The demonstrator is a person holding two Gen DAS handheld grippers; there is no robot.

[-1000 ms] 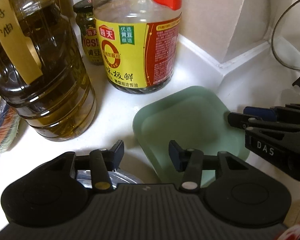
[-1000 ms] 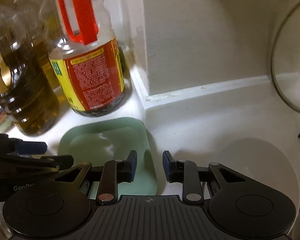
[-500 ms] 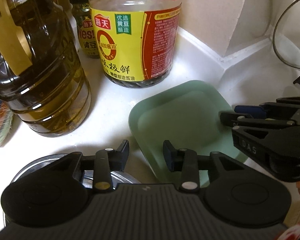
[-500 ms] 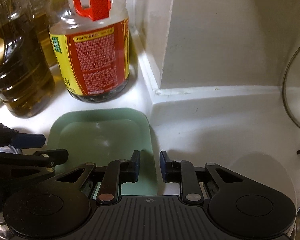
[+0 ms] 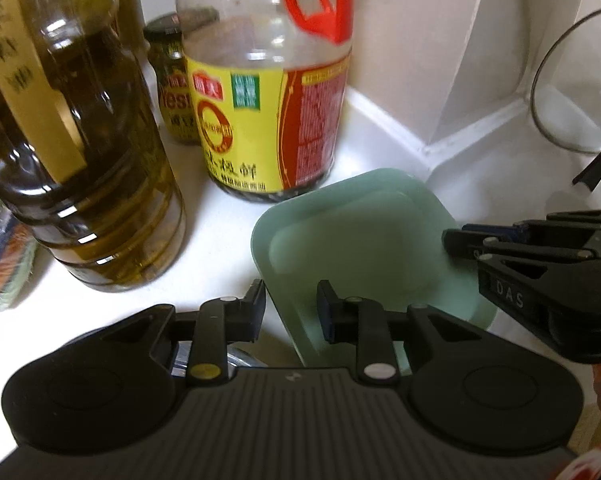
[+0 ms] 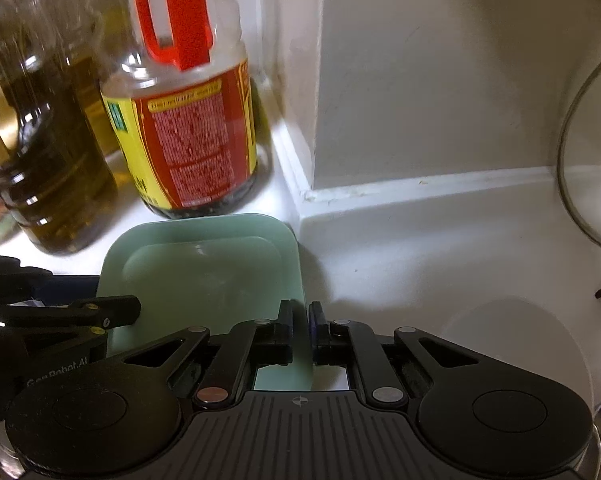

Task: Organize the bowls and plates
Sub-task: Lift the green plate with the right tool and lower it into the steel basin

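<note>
A white table (image 6: 440, 240) runs into a pale wall corner (image 6: 420, 80), where a boxed-out section juts forward and a white sealed seam edges its foot. Dim, warm light leaves the left side shadowed.

A square pale-green plate (image 5: 364, 236) lies flat on the table just in front of that corner. At its 12 o'clock, almost touching its rim, stands a soy sauce bottle (image 5: 268, 120) with a yellow-and-red label and a red handle. At 10 o'clock stands a big oil bottle (image 5: 80, 168), with a small dark-lidded jar (image 5: 172, 92) behind, between the two bottles. A glass lid (image 6: 592, 140) leans at the far right, at 2 o'clock.

The right gripper (image 6: 300, 330) has its fingers closed on the plate's right rim at 4 o'clock, having just been closing. The left gripper (image 5: 290, 308) straddles the plate's left edge at 7 o'clock; its fingers, also just closing, stand apart with the rim between them, not pressing.
</note>
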